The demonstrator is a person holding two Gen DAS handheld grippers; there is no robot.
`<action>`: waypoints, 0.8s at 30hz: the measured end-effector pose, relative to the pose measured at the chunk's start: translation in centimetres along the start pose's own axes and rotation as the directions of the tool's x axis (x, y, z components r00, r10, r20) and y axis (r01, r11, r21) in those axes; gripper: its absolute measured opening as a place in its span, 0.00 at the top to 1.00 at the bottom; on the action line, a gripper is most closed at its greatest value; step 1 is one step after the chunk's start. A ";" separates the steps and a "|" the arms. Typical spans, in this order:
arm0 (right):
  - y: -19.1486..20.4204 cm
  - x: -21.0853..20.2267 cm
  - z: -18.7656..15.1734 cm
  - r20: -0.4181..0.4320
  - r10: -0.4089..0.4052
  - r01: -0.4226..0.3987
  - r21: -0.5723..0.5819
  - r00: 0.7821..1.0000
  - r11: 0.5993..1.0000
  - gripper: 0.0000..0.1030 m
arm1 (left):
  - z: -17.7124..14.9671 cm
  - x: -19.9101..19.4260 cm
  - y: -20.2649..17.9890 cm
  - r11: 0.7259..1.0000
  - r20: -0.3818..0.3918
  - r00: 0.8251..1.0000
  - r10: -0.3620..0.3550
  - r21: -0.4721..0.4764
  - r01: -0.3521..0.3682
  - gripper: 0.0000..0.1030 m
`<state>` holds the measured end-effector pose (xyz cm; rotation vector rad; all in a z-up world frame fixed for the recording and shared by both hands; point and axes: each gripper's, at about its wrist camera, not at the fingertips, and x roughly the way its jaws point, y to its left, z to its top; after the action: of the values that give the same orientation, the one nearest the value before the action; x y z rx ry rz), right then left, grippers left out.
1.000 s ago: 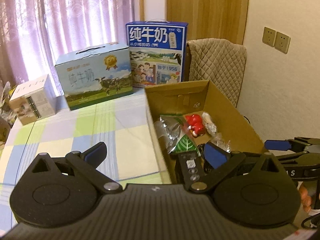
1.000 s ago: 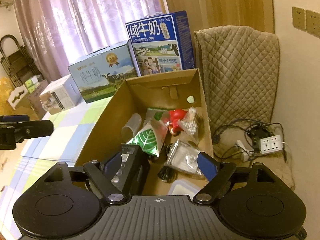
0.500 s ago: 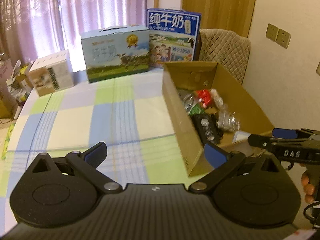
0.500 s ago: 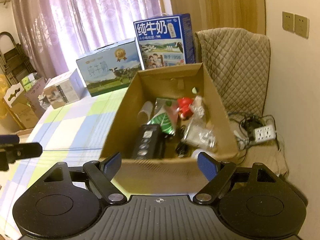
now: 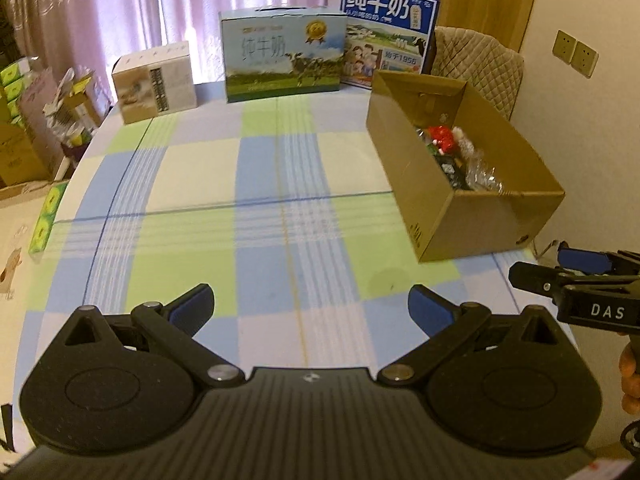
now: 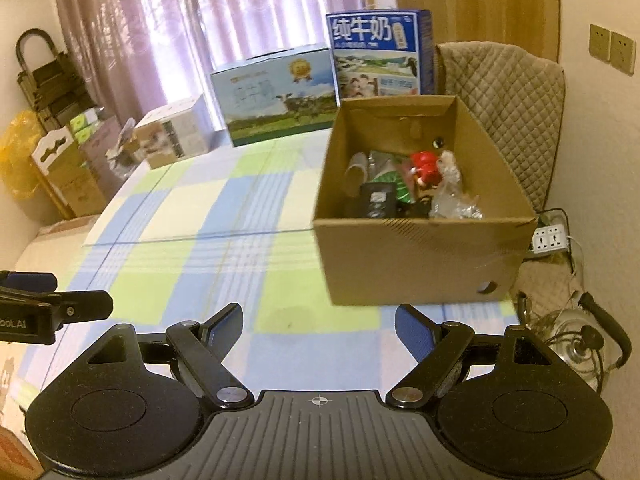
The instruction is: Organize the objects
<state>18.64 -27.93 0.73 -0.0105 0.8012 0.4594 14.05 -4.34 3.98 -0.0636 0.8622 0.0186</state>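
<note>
Right wrist view shows our right gripper (image 6: 319,322) and left gripper (image 5: 311,306) wide and empty, so we should approach the cardboard box (image 6: 416,252) squarely from above.

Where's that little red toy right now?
The red toy lies inside the open cardboard box on the table's right side, toward the box's far end, between a green packet and a crinkly clear bag.
</note>
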 end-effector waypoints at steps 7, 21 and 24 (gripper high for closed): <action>3.2 -1.4 -2.4 -0.003 0.015 -0.016 -0.012 1.000 1.000 0.22 | -2.7 -1.8 2.1 1.000 -0.015 1.000 0.008 -0.011 -0.008 0.01; 8.4 -2.2 -5.6 -0.035 0.053 -0.055 -0.055 0.998 0.997 0.22 | -7.0 -4.2 5.8 0.998 -0.055 0.998 0.026 -0.049 -0.029 0.01; 9.2 -2.2 -6.2 -0.042 0.060 -0.062 -0.065 0.997 0.996 0.22 | -7.7 -4.5 6.3 0.998 -0.060 0.998 0.028 -0.056 -0.031 0.01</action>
<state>9.34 -21.62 -0.55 -0.0569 0.8270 0.5446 4.98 1.47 2.13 -0.1056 0.9223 0.0694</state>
